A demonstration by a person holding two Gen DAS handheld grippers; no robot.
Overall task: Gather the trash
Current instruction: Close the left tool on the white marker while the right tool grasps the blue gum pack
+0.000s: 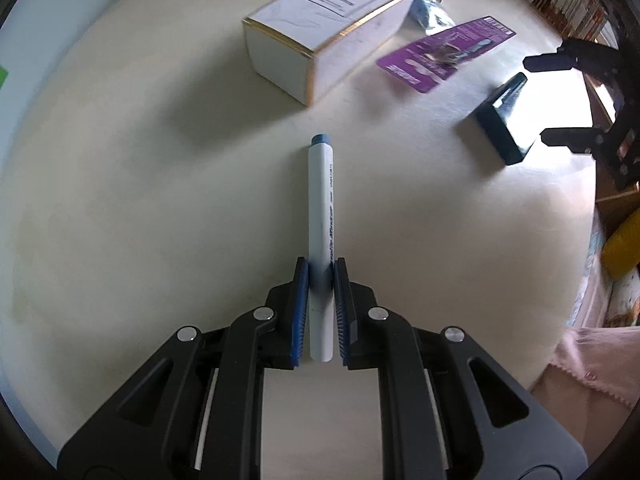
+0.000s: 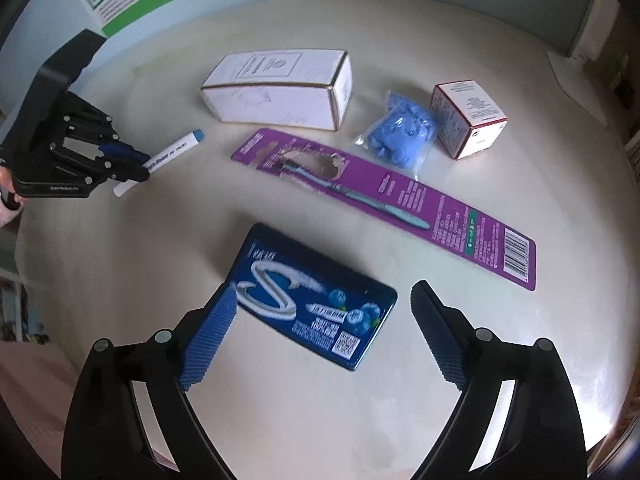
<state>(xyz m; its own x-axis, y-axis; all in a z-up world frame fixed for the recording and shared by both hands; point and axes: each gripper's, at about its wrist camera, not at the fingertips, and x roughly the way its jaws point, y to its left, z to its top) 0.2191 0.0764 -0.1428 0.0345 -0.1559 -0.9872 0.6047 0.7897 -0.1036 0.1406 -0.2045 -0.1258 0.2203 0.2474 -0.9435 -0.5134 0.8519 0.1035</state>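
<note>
My left gripper (image 1: pixel 321 268) points down at the cream table (image 1: pixel 140 200) and is shut on a white marker (image 1: pixel 321 200) with a blue cap, its blue pads pressing the barrel near the uncapped end. In the right wrist view the left gripper (image 2: pixel 140 166) holds that marker (image 2: pixel 176 152) at the far left. My right gripper (image 2: pixel 322 292) stands open above a dark blue gum box (image 2: pixel 312 300) lying flat; its left finger overlaps the box's corner and its pads do not press on it. The left wrist view shows the right gripper (image 1: pixel 536 100) beside the blue box (image 1: pixel 500 132).
On the table behind lie a white gold-trimmed carton (image 2: pixel 276 88), a torn purple toothbrush card (image 2: pixel 384 200), a bag of blue gloves (image 2: pixel 400 132) and a small red-and-white box (image 2: pixel 468 120). Bookshelves (image 1: pixel 568 4) stand past the table's right edge.
</note>
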